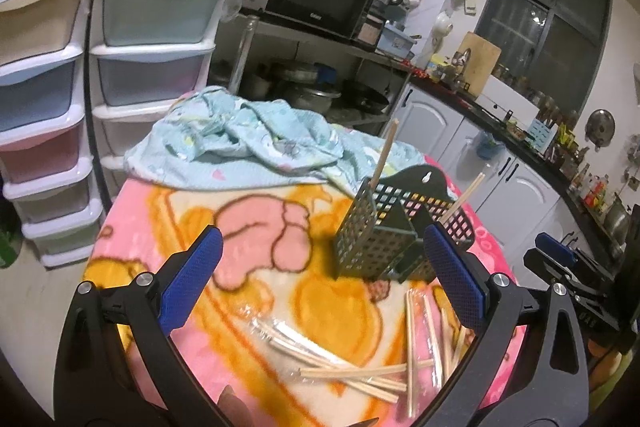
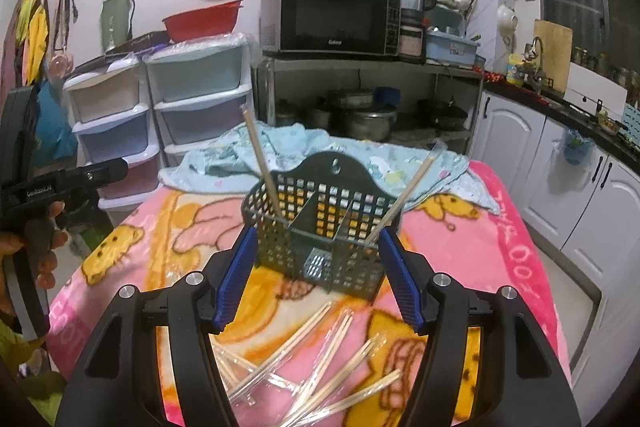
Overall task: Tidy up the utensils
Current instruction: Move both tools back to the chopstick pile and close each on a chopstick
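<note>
L wrist view: left claw [image 1: 320, 267] wide, empty; utensil basket [image 1: 396, 223] w/ two chopsticks stands on counter [image 1: 160, 227]. R wrist view: right claw [image 2: 318, 275] wide, empty, above loose wrapped chopsticks [image 2: 316, 359], basket just beyond.

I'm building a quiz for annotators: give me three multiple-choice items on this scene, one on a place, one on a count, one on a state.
1. Where do the loose chopsticks lie?
A. on the blanket in front of the caddy
B. on the microwave
C. in a drawer

2. How many chopstick packs stand in the caddy?
A. none
B. two
C. five

3. How is the right hand-held gripper?
A. shut on a chopstick
B. open, holding nothing
C. shut on the caddy

Answers:
1 A, they are scattered on the blanket near the camera.
2 B, one leans in each end compartment.
3 B, its jaws are spread with nothing between them.
</note>
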Demonstrator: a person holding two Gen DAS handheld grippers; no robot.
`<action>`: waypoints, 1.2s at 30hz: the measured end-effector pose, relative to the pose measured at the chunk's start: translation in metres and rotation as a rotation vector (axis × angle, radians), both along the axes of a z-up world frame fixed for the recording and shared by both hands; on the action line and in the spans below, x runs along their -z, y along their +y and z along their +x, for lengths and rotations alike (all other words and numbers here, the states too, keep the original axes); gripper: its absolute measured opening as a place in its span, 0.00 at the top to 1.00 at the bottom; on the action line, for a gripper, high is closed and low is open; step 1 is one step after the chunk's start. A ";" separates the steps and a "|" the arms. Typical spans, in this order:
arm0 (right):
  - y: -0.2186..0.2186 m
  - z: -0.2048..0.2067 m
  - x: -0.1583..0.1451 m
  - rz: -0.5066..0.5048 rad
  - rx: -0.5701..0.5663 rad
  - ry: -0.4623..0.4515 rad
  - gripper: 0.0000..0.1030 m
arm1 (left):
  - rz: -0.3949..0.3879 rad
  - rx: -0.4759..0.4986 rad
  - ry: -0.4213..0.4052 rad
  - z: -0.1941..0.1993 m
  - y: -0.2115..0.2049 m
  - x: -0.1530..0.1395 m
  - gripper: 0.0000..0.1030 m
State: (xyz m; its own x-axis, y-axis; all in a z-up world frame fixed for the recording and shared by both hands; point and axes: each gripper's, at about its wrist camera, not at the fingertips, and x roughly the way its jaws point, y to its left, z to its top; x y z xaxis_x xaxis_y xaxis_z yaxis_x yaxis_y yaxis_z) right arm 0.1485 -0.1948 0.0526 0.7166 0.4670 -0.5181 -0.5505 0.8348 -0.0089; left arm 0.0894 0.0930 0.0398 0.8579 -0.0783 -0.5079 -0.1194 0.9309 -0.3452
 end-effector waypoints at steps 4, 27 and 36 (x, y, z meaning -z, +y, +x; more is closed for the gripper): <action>0.004 -0.003 0.010 -0.012 -0.011 0.026 0.41 | 0.007 0.003 0.023 -0.004 -0.001 0.009 0.10; 0.031 0.003 0.076 -0.095 -0.043 0.194 0.41 | -0.011 0.068 0.209 -0.010 -0.004 0.078 0.10; 0.036 0.025 0.111 -0.124 -0.019 0.340 0.52 | -0.153 0.124 0.293 -0.012 -0.006 0.111 0.17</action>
State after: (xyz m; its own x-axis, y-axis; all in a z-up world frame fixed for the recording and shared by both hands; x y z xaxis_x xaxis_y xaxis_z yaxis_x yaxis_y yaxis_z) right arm 0.1738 -0.1586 -0.0580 0.4859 0.3972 -0.7785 -0.5544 0.8287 0.0768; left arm 0.0771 0.0872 -0.0713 0.6569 -0.2669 -0.7051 -0.1236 0.8845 -0.4499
